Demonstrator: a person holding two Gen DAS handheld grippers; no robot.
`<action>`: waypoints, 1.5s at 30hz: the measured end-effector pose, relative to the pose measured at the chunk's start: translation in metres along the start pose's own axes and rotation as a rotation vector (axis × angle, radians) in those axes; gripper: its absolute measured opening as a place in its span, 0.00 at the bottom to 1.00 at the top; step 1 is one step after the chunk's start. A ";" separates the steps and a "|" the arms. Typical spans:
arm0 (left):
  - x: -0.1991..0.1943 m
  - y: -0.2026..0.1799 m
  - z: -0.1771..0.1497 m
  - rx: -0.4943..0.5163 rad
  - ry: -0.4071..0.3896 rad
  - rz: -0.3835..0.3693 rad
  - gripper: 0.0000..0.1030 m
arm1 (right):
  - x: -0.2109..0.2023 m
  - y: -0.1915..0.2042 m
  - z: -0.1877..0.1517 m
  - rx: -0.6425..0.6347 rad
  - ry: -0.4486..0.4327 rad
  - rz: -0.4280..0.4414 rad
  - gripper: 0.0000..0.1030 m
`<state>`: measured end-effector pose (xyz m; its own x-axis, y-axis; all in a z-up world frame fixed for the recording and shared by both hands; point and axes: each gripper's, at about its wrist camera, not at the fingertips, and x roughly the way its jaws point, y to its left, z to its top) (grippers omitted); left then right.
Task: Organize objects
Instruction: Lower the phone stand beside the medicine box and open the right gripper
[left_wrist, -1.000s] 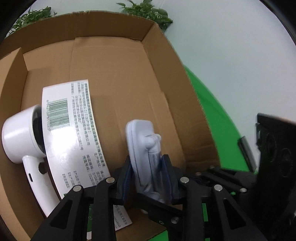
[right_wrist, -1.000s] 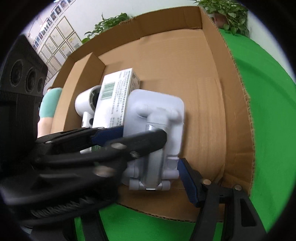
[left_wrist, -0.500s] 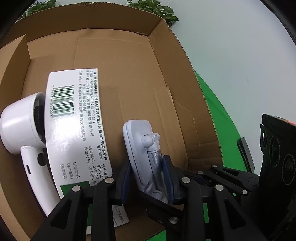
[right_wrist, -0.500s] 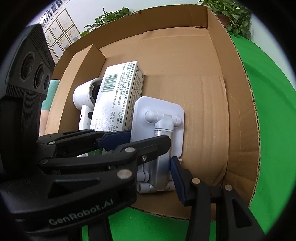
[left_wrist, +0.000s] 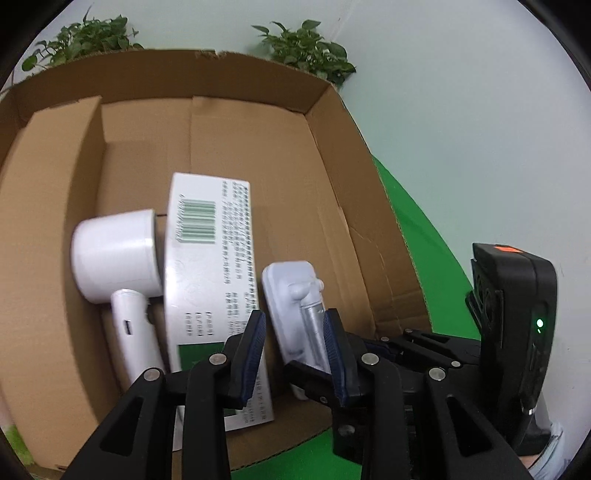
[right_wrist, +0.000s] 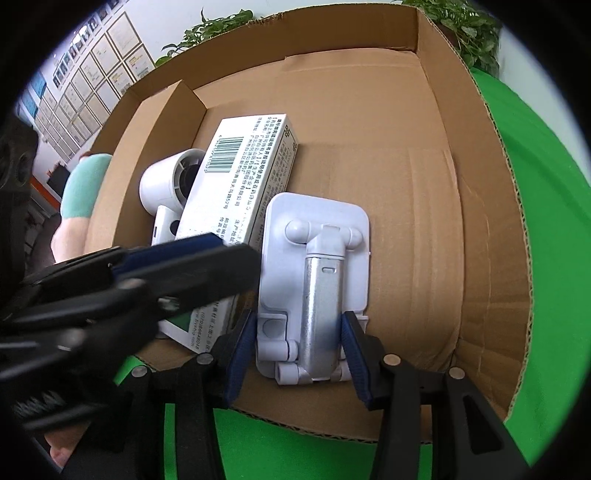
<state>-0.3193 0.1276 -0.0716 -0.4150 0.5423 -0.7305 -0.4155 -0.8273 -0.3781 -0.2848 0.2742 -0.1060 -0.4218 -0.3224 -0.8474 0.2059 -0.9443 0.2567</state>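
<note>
Phone stand (right_wrist: 316, 273) lies flat in the cardboard box (right_wrist: 461, 206), right gripper (right_wrist: 297, 339) jaws straddling its near end, white carton (right_wrist: 236, 192) just beside it.

Looks like an office set up as a recording space: my desk (right_wrist: 546, 229) is covered in green-screen cloth, rows of framed certificates (right_wrist: 92, 85) on the wall, potted plants (left_wrist: 306, 51) behind, a seated coworker (right_wrist: 79, 192) off to the side.

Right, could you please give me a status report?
Left tool open. Right tool straddles white-and-silver folding stand, grip unclear. Stand lies in cardboard box beside white carton.
</note>
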 end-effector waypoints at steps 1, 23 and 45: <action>-0.005 0.003 0.000 -0.002 -0.010 0.011 0.29 | 0.000 0.000 0.000 0.004 0.003 0.026 0.45; -0.093 0.073 -0.053 0.032 -0.151 0.199 0.32 | 0.004 0.007 0.005 -0.059 -0.037 -0.192 0.40; -0.110 0.093 -0.074 0.017 -0.204 0.243 0.41 | 0.023 0.079 -0.004 -0.135 -0.080 -0.249 0.76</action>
<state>-0.2522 -0.0197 -0.0679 -0.6572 0.3487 -0.6682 -0.2967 -0.9347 -0.1959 -0.2743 0.1923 -0.1070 -0.5415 -0.0907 -0.8358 0.2001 -0.9795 -0.0234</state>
